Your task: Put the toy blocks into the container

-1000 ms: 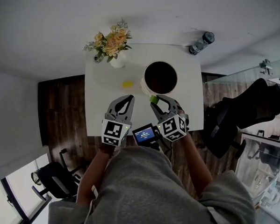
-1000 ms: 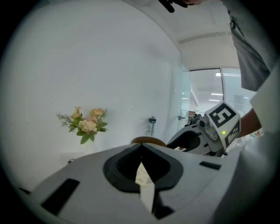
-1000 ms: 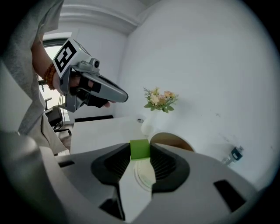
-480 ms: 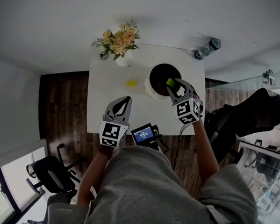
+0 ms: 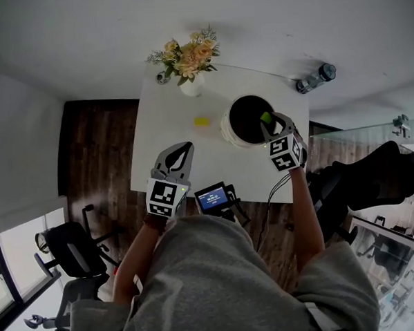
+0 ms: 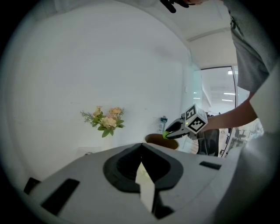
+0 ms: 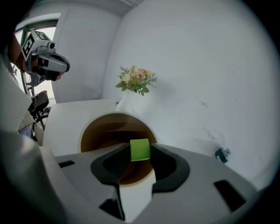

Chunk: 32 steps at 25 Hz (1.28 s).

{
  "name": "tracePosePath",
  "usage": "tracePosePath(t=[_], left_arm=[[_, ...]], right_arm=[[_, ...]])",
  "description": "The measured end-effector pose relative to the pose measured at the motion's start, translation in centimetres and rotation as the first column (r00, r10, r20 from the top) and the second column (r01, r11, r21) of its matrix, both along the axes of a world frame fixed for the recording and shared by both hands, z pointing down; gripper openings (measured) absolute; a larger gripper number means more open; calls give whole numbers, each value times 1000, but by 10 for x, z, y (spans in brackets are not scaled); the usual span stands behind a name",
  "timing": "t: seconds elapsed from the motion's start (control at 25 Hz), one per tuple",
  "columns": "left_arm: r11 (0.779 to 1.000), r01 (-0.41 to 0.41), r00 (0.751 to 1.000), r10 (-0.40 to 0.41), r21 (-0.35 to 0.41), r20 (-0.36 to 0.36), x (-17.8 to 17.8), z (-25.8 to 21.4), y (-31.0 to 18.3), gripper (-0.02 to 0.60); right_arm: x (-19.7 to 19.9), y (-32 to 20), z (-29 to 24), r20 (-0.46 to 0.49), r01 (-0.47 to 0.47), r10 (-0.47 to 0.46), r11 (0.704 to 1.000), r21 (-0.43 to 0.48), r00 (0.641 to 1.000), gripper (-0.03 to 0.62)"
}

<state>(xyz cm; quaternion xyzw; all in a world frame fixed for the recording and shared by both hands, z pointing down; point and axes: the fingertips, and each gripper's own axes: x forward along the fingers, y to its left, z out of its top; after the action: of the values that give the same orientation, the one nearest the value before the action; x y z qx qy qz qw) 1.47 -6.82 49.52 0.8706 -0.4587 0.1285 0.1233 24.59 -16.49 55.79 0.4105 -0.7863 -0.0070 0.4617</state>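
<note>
Here, green block (image 7: 140, 150) clamped in right tool (image 7: 139, 153), above container (image 7: 105, 131).

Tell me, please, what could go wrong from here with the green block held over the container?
1. The right gripper holds the green block near the container's rim, not its middle; released here, it might clip the rim and bounce onto the table.
2. The yellow block lies not far from the flower vase; reaching for it could brush the vase.

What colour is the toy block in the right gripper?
The toy block is green; right gripper view.
</note>
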Motion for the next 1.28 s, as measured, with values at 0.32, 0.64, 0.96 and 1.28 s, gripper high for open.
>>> tracePosePath(t=[0.32,0.64,0.96,1.28], left_arm=[[1000,2,1000,-2,-4,-9,-1,-1,2,6],[1000,15,1000,-15,-11,-11,-9,1,5,6],[997,71,997,-71,-23,-9,-40,5,12,6],[983,179,984,-179,-44,-4,-97,11,24,6]], right_arm=[[3,1,5,-7,-17,17,1000,-3,1000,149],[-14,1,-18,38,-17,15,999,36,999,175],[-114,-1,-71,114,142,-158,981,133,981,170],[-237,17,-33,117,344,-354,934,94,928,155]])
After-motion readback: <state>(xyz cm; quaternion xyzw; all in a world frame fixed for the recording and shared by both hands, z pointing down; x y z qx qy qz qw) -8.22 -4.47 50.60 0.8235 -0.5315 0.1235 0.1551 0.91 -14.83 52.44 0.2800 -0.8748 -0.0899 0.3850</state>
